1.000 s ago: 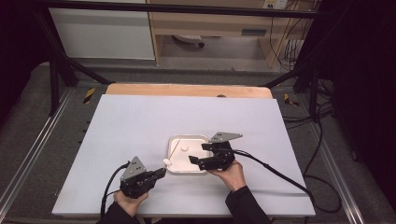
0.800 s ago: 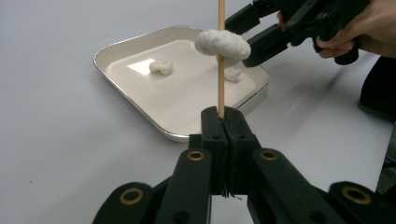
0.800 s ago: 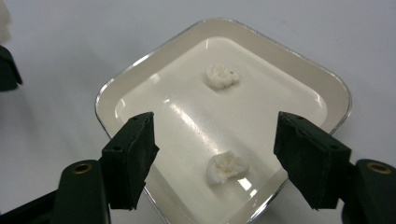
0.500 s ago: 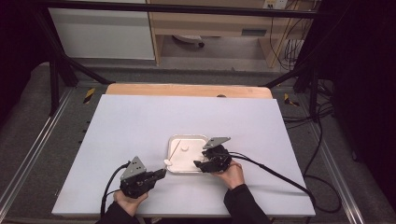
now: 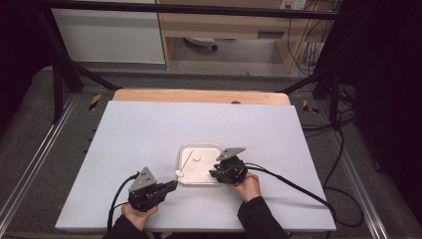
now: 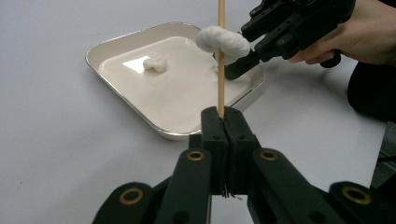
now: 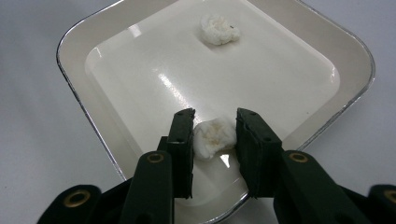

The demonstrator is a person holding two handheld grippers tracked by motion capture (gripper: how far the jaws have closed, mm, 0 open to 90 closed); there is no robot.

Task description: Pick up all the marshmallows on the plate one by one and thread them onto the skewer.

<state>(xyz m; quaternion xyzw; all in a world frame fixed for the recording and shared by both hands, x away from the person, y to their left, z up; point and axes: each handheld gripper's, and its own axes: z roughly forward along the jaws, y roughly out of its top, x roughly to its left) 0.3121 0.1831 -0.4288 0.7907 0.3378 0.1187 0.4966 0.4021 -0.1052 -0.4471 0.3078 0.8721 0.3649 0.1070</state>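
Observation:
A white square tray (image 5: 200, 149) lies on the table near the front. My left gripper (image 6: 225, 116) is shut on a thin wooden skewer (image 6: 221, 84), which stands up from the jaws with a marshmallow (image 6: 222, 41) threaded on it, over the tray's near left corner (image 5: 180, 173). My right gripper (image 7: 215, 114) reaches down into the tray; its jaws have just been closing, and its pads now touch both sides of a second marshmallow (image 7: 214, 137). A third marshmallow (image 7: 218, 29) lies loose farther back in the tray (image 7: 261, 70). From the left gripper view, the right gripper (image 6: 243, 67) sits just behind the skewer.
The pale table top (image 5: 149, 129) stretches wide to the left and back of the tray. A wooden board edge (image 5: 199, 95) runs along the far side. A black cable (image 5: 298, 189) trails right from the right gripper.
The right gripper has sunk into the tray and its jaws have narrowed around a marshmallow. The left gripper and its skewer have stayed put.

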